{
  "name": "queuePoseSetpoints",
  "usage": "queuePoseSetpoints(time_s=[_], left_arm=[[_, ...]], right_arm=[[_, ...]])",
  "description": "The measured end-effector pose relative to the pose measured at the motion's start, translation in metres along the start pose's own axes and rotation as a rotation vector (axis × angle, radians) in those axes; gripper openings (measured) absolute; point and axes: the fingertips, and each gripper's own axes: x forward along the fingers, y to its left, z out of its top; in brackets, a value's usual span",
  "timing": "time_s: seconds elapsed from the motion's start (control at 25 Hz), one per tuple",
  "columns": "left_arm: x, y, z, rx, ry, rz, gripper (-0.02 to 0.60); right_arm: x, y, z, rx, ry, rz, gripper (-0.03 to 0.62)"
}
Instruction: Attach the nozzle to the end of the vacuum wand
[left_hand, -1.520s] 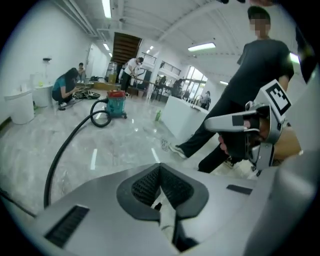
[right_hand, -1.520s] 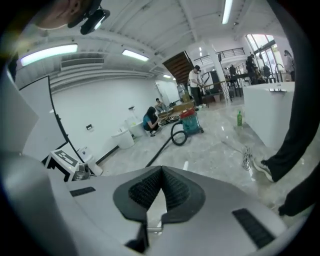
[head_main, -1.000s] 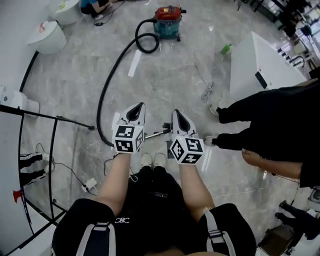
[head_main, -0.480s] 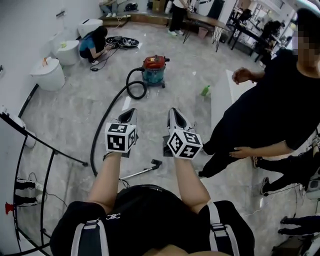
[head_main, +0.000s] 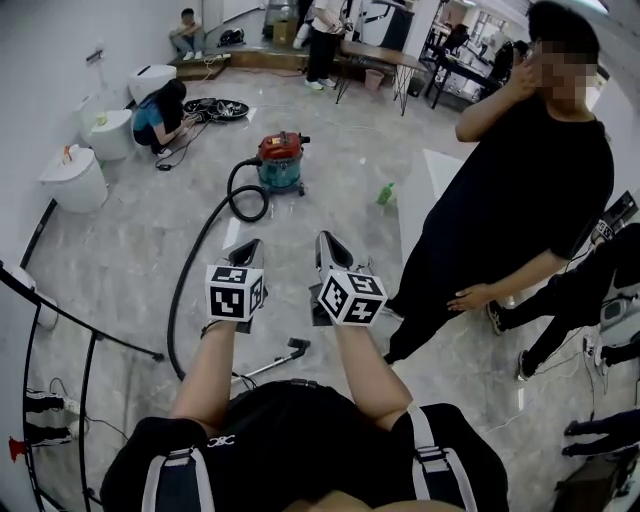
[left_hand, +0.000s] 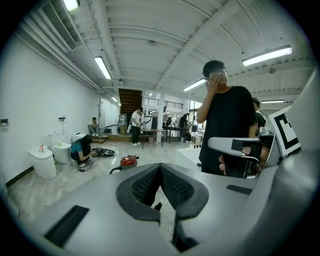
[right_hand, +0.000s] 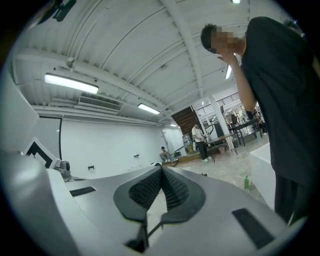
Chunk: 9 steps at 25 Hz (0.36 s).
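Left gripper (head_main: 254, 245) and right gripper (head_main: 323, 240) rose (jaws together) above, seemingly, wand (head_main: 270, 363).

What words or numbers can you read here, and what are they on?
None can be read for certain.
White logo on the black shorts: too small to read.
Left gripper and right gripper: cubes show black-and-white square patterns, not letters.
Red vacuum cleaner: no label legible.

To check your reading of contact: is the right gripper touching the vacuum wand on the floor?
Apart. The head view shows the vacuum wand lying on the floor, clear of the right gripper, its jaws shut, empty.
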Motion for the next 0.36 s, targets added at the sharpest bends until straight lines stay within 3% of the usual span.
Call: queuePoseSetpoints(time_s=[0.36], left_arm=[[-0.001, 0.004, 0.012, -0.010, -0.008, 0.001, 0.009]], right_arm=[[-0.001, -0.004, 0.007, -0.021, 0.000, -0.014, 0.014]])
